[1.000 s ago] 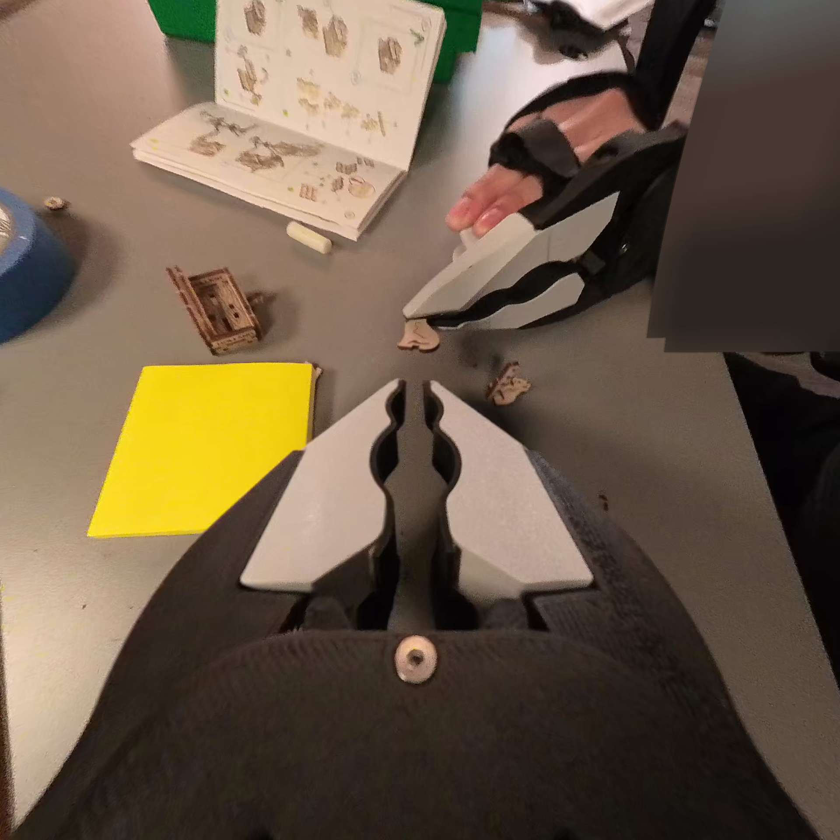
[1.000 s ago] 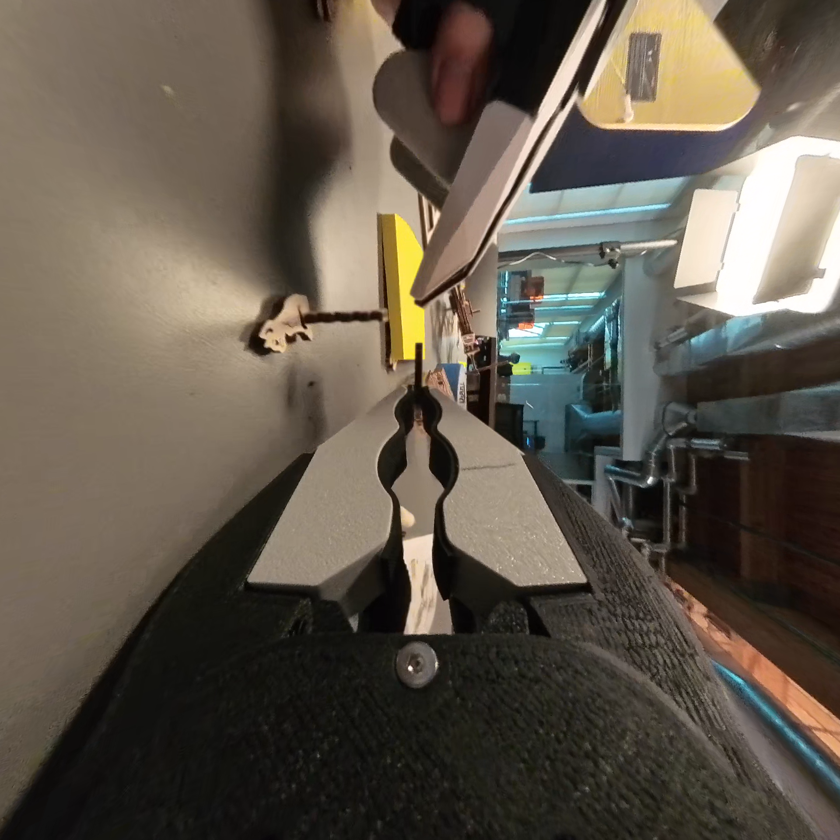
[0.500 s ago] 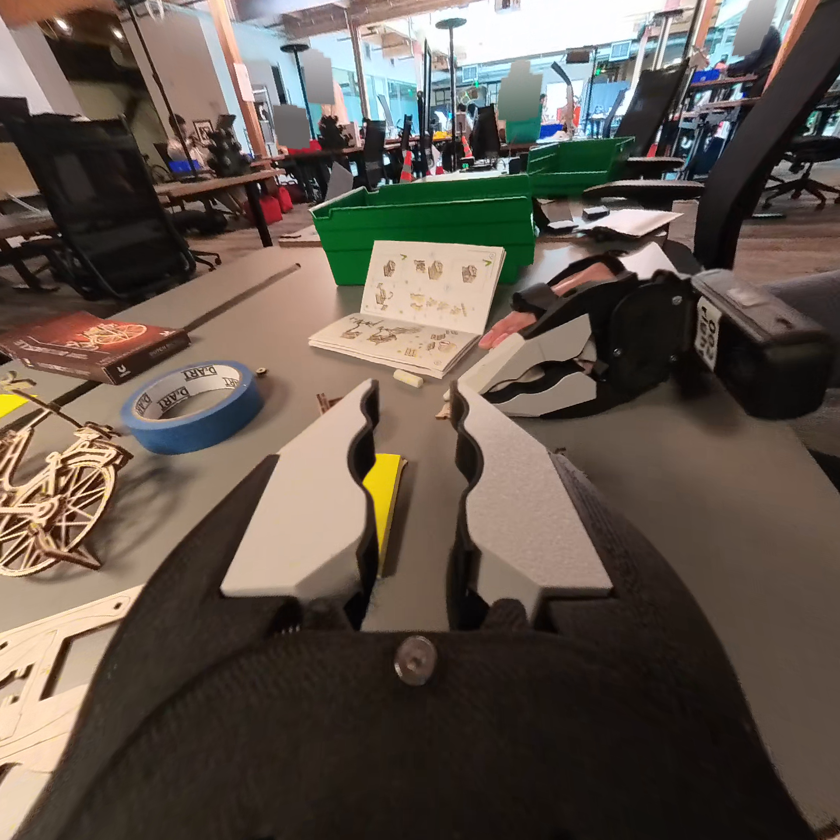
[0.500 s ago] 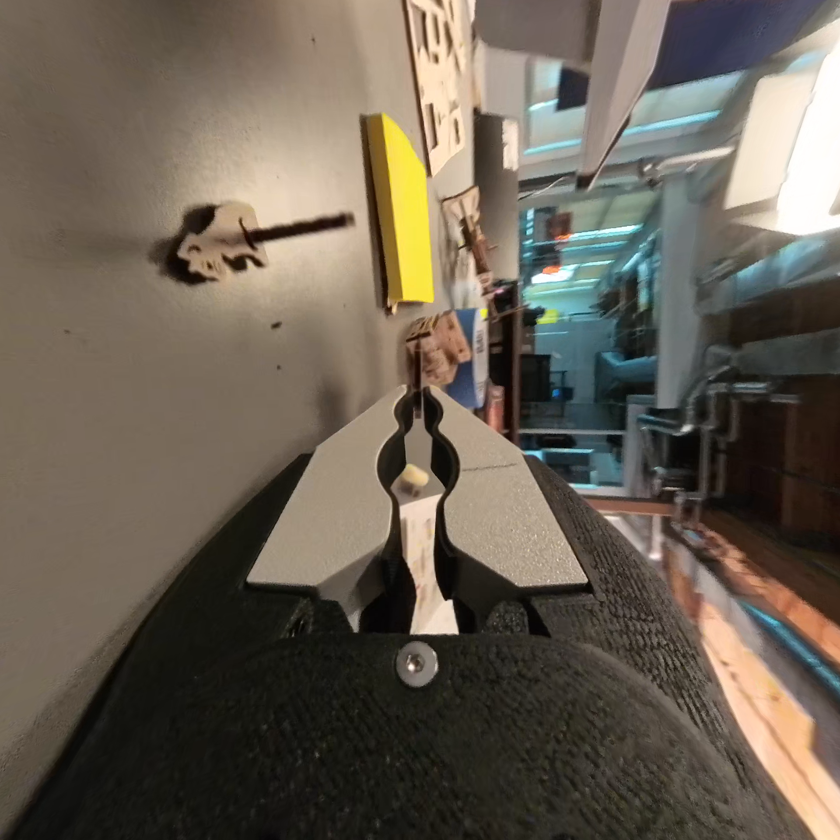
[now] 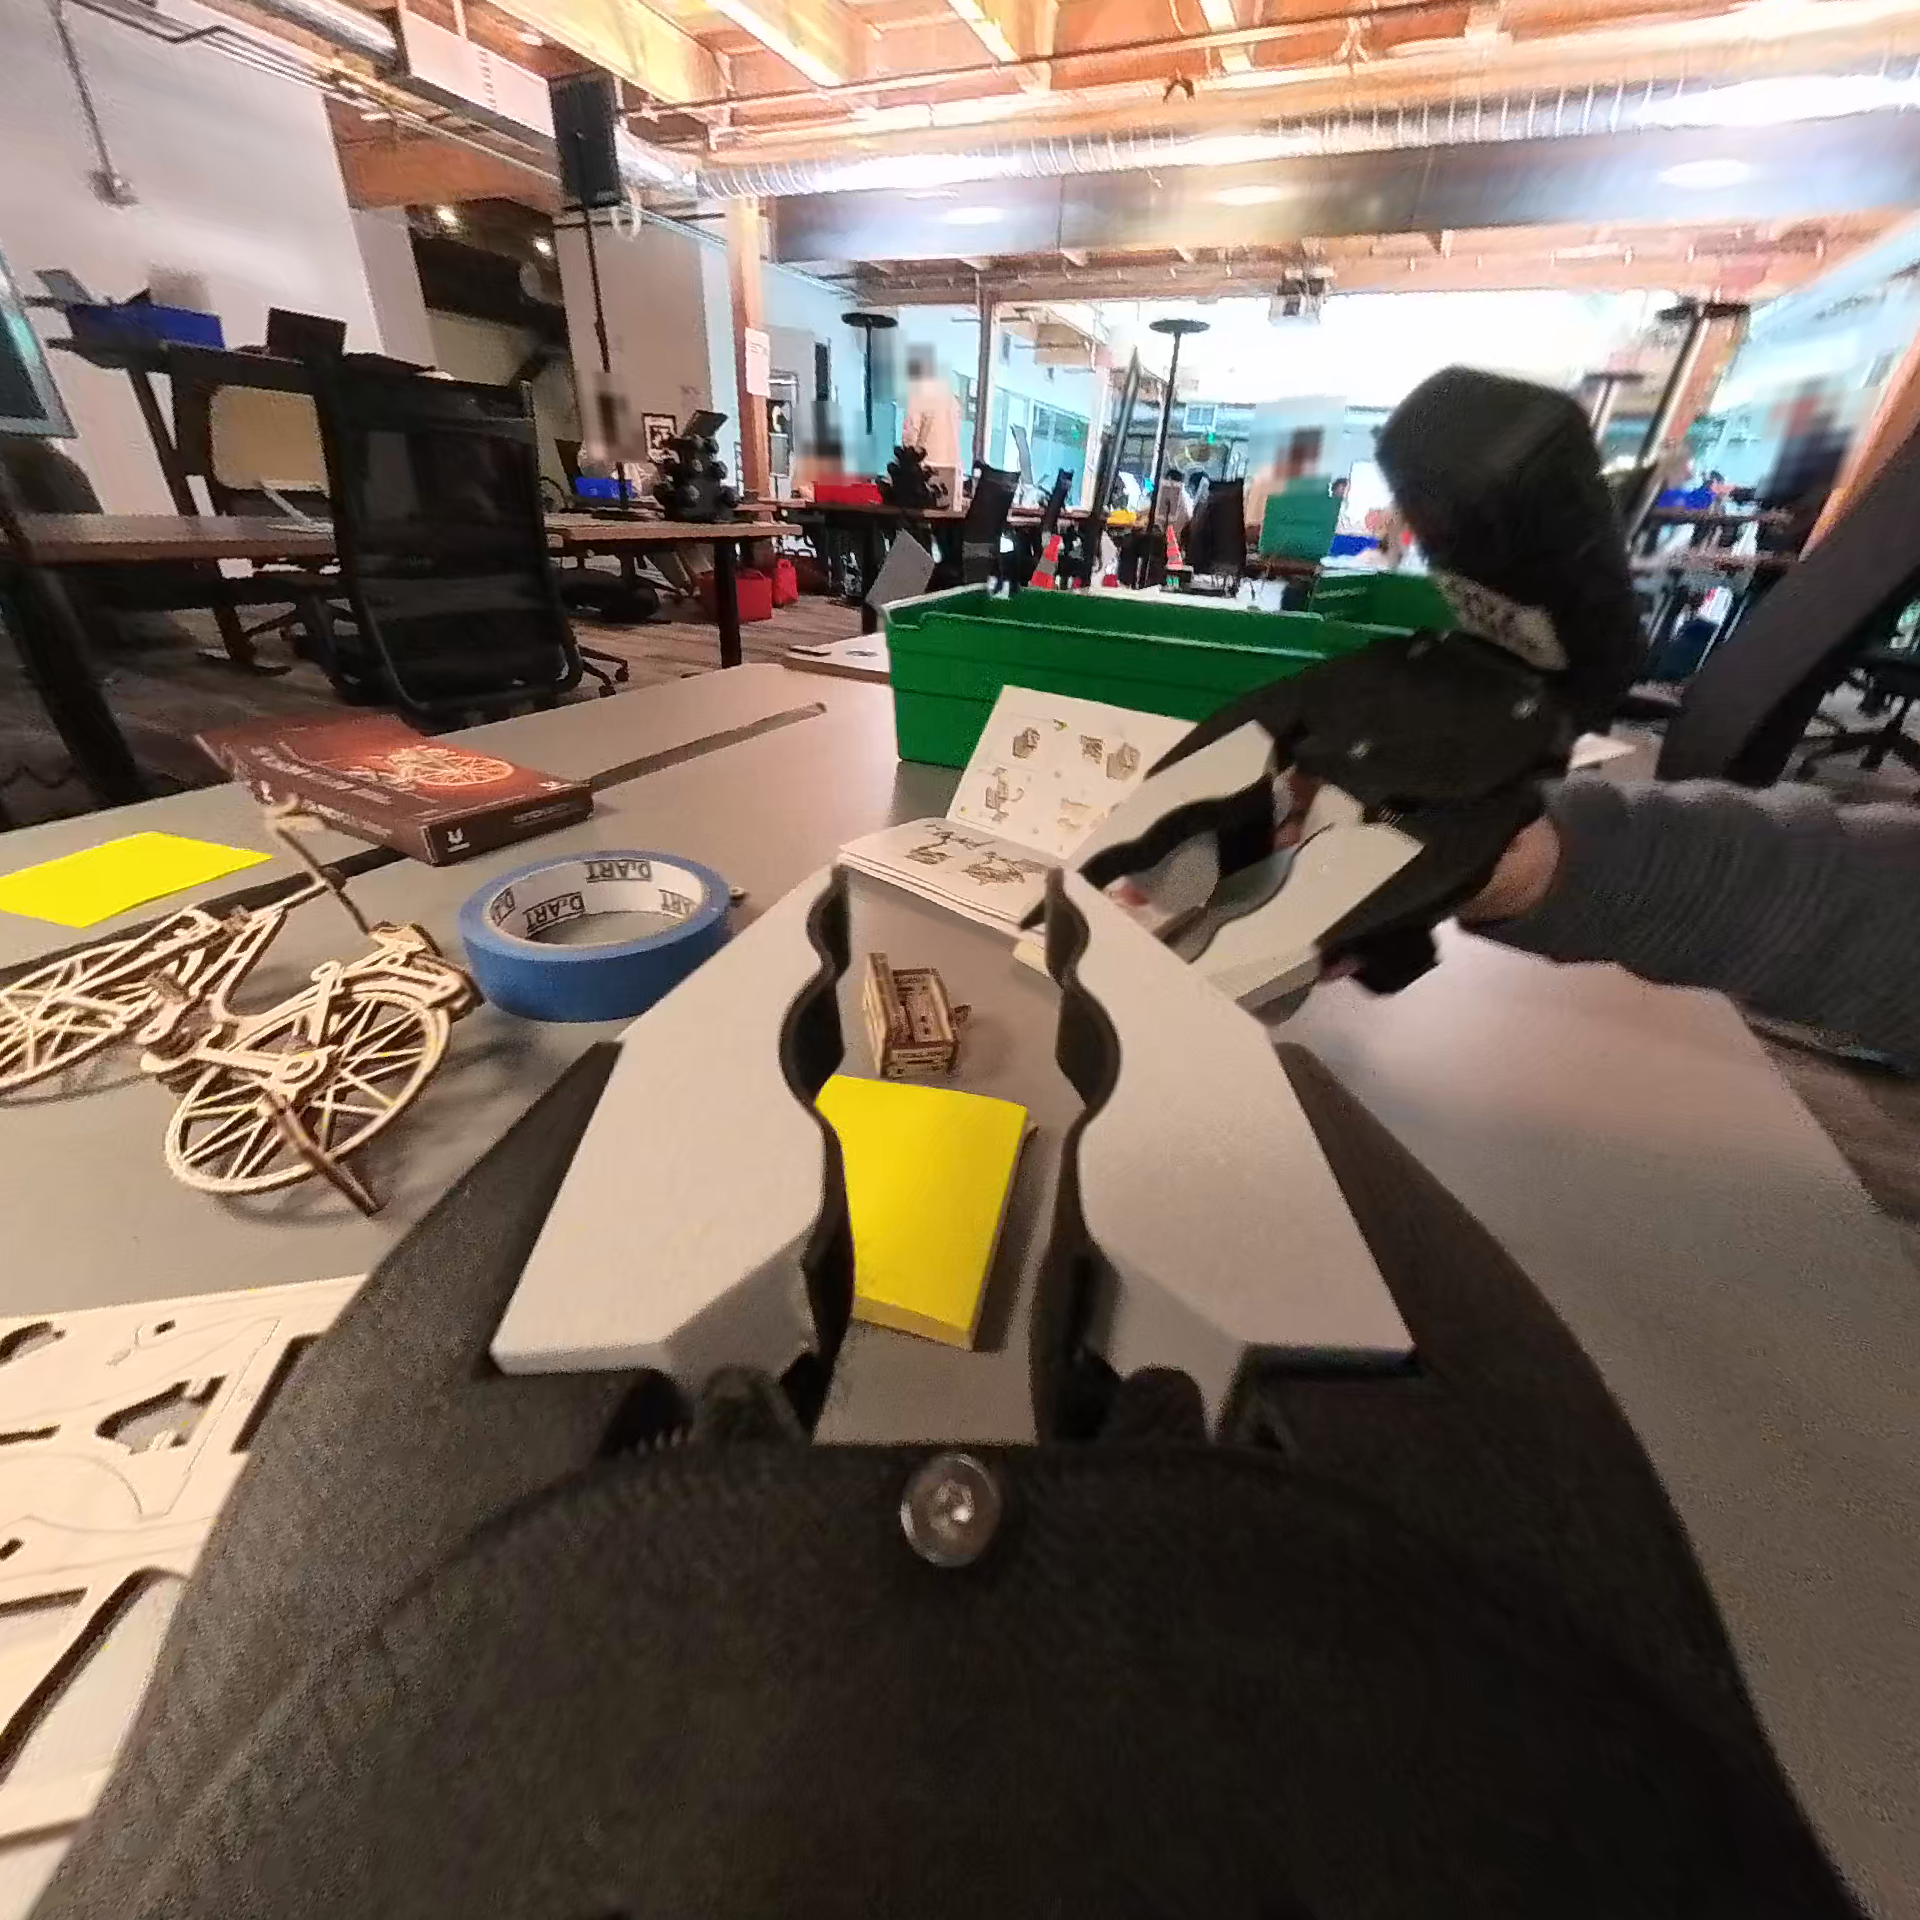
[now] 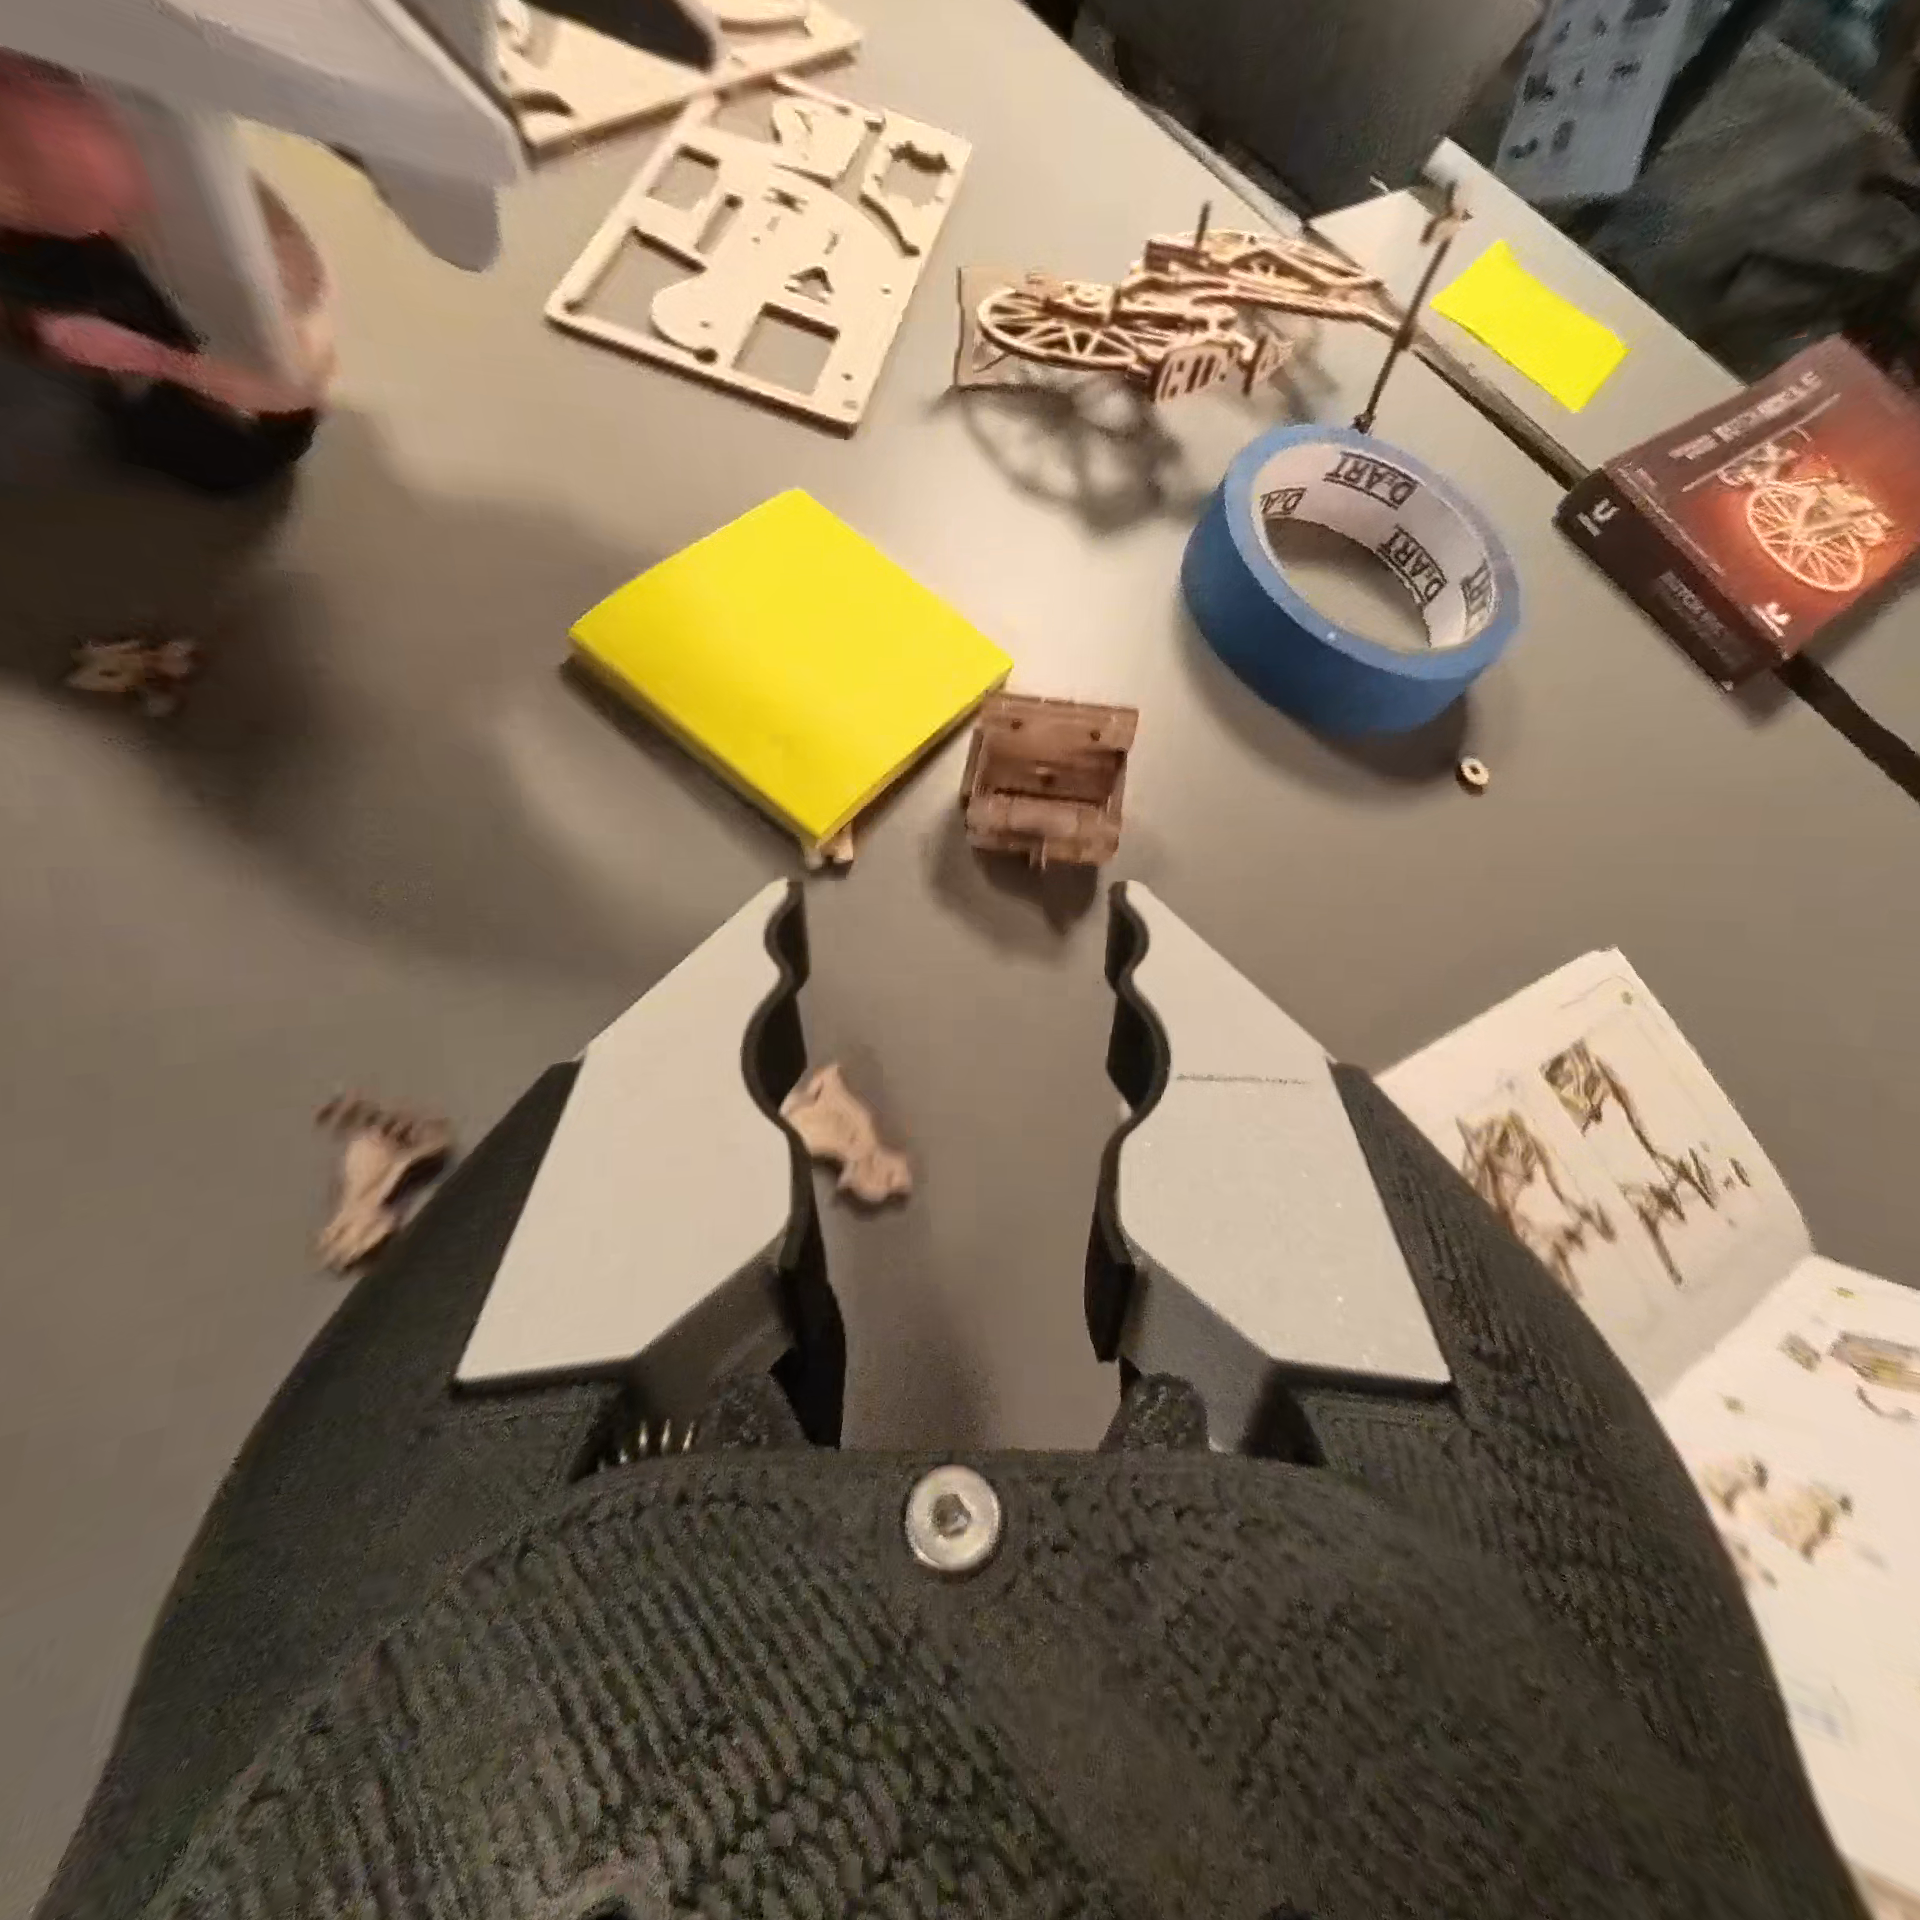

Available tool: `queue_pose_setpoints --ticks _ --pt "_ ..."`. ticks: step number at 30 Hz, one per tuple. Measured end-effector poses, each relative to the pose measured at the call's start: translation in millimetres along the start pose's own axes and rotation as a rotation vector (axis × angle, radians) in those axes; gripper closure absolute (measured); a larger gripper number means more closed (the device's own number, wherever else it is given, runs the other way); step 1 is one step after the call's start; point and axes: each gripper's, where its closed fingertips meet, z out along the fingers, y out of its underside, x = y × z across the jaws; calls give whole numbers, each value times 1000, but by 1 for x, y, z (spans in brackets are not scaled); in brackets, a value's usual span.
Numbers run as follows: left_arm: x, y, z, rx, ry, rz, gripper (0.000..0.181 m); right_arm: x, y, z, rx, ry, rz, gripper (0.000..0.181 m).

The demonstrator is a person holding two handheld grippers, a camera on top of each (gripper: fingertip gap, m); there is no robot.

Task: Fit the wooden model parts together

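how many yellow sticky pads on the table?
2. One yellow pad lies mid-table beside the small brown wooden part; the second yellow pad lies at the far edge, past the blue tape roll. Others may be hidden.

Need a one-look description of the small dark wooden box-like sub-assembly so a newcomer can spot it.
Start at the blue tape roll on the grey table, then move to the yellow sticky pad beside it. The small dark wooden sub-assembly sits between them, near the pad's corner. It is a brown, boxy block, unlike the pale flat loose pieces nearby.
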Motion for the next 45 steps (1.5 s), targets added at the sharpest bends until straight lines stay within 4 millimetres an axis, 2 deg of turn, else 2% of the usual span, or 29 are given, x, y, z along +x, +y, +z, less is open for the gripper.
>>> queue_pose_setpoints --ticks 4,9,11,13,15,18,20,23,25,27,29,31,34,37,39,45 --pt "-12 -4 -4 37 -14 -81 145 15 4 41 -114 54 55 124" --pt "-21 -5 -6 47 -30 -95 145 19 0 55 -106 18 99 142" --pt "-21 -5 -5 45 -28 -94 145 17 1 50 -133 17 94 142" --pt "-21 -6 -5 51 -31 -87 145 8 -6 36 -134 11 90 142" --pt "-22 -7 -6 60 -38 -84 145 -15 -17 17 -131 -41 107 142" --pt "-24 -7 -6 64 -39 -101 145 -66 -32 -3 -120 -171 100 142" --pt "-25 -7 -6 65 -35 -111 145 -89 -27 -4 -182 -213 66 142" --pt "-23 -7 -6 64 -31 -103 145 -107 -17 2 -264 -257 39 142" --pt "-20 -7 -6 58 -26 -89 145 -107 -13 7 -285 -253 41 142" --pt "-19 -6 -5 52 -22 -76 145 -106 -14 6 -284 -256 56 126" --pt "-17 -6 -5 49 -21 -68 145 -94 -21 -4 -245 -183 48 118" --pt "-17 -6 -5 50 -22 -67 145 -78 -22 -25 -209 -82 72 118" --pt "-18 -6 -5 51 -23 -69 145 -84 -1 -47 -191 -69 178 129" --pt "-18 -6 -4 50 -20 -73 145 -93 30 -46 -219 -37 204 143" --pt "-18 -6 -5 54 -20 -73 145 -92 40 -42 -220 5 186 152" --pt "-16 -6 -5 53 -12 -69 145 -92 27 -35 -123 -10 252 160"
